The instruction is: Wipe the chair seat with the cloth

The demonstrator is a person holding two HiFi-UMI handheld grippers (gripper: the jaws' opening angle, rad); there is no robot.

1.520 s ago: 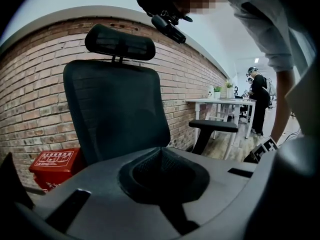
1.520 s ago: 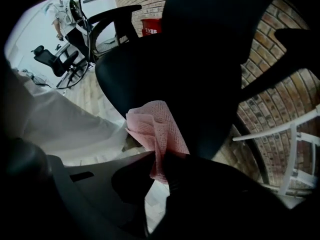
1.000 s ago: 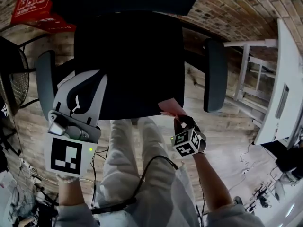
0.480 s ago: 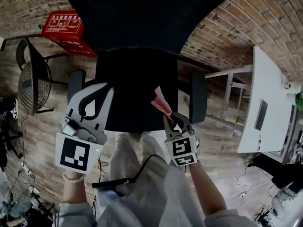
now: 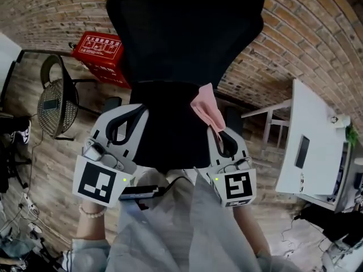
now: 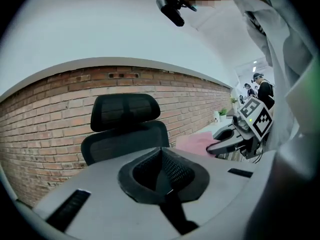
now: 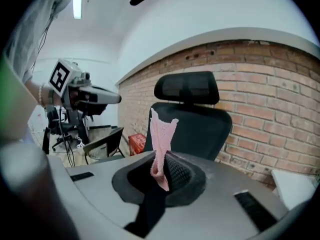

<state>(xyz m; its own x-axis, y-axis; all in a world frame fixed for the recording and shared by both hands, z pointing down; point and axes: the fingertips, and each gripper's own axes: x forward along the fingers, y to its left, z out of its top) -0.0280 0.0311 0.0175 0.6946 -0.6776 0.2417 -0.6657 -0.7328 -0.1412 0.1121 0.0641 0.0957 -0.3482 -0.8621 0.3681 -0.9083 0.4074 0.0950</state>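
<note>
A black office chair stands before me, its seat [image 5: 167, 126] below the tall backrest [image 5: 187, 33]. My right gripper [image 5: 218, 131] is shut on a pink cloth [image 5: 207, 107], which sticks up from its jaws over the seat's right side. In the right gripper view the cloth [image 7: 162, 134] rises from the closed jaws in front of the chair [image 7: 200, 121]. My left gripper [image 5: 136, 112] hovers at the seat's left front, shut with nothing in it. The left gripper view shows the chair [image 6: 125, 129], with the right gripper [image 6: 227, 145] and the cloth [image 6: 194, 143] off to the right.
A red crate [image 5: 97, 51] lies on the wooden floor at the back left, beside a wire-mesh chair [image 5: 57, 103]. A white table [image 5: 312, 140] stands at the right. A brick wall [image 5: 317, 33] runs behind the chair. A black cable box [image 5: 139, 192] hangs near my body.
My right gripper has lifted the cloth from the seat's front right edge to above the seat's right side. Both grippers now sit level, and the view has tilted up toward the backrest.
</note>
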